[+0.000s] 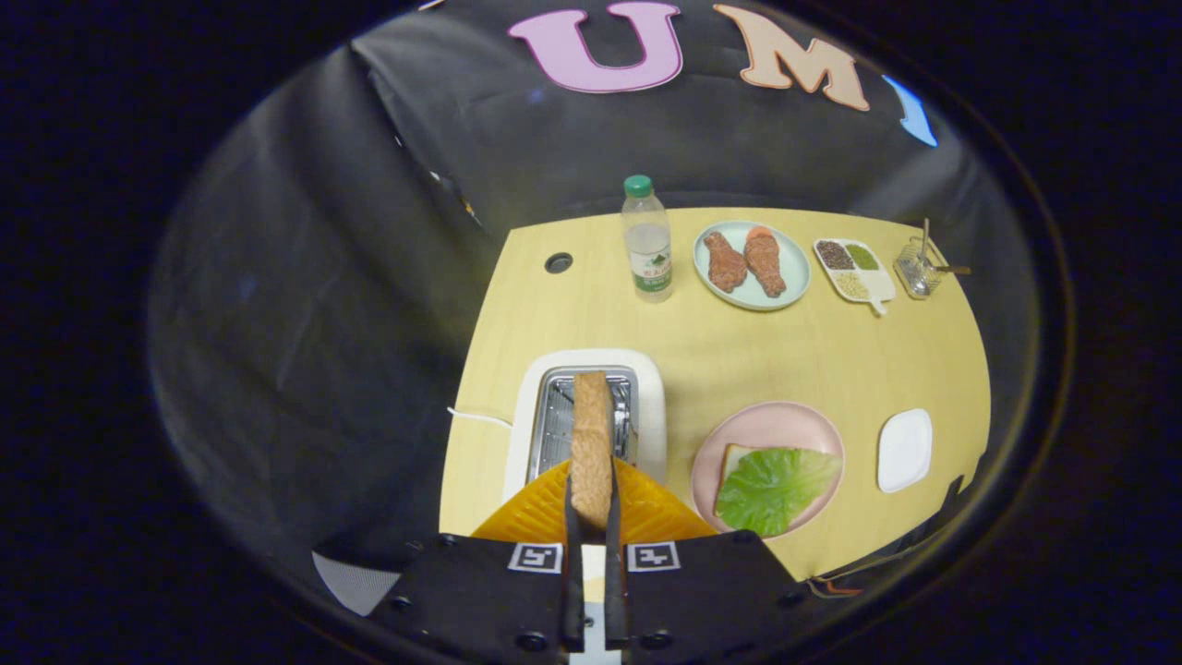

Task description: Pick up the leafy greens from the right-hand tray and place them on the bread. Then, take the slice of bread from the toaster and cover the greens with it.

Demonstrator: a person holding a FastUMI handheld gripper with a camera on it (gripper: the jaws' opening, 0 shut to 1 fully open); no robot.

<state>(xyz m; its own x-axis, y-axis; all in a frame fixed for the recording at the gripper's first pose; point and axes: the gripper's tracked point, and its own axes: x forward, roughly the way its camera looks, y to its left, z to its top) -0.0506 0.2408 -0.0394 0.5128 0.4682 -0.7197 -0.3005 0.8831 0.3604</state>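
Above table (pixel 739 360), claw (pixel 591 517) pinches bread slice (pixel 591 434) edge-on, pointing forward.

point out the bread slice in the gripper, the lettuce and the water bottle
bread slice (pixel 591 448), gripper view, middle of its crust edge, clamped between the hand-held gripper (pixel 591 517) fingers
lettuce leaf (pixel 774 485), gripper view, centre of the leaf
water bottle (pixel 648 242), gripper view, clear body under the cap
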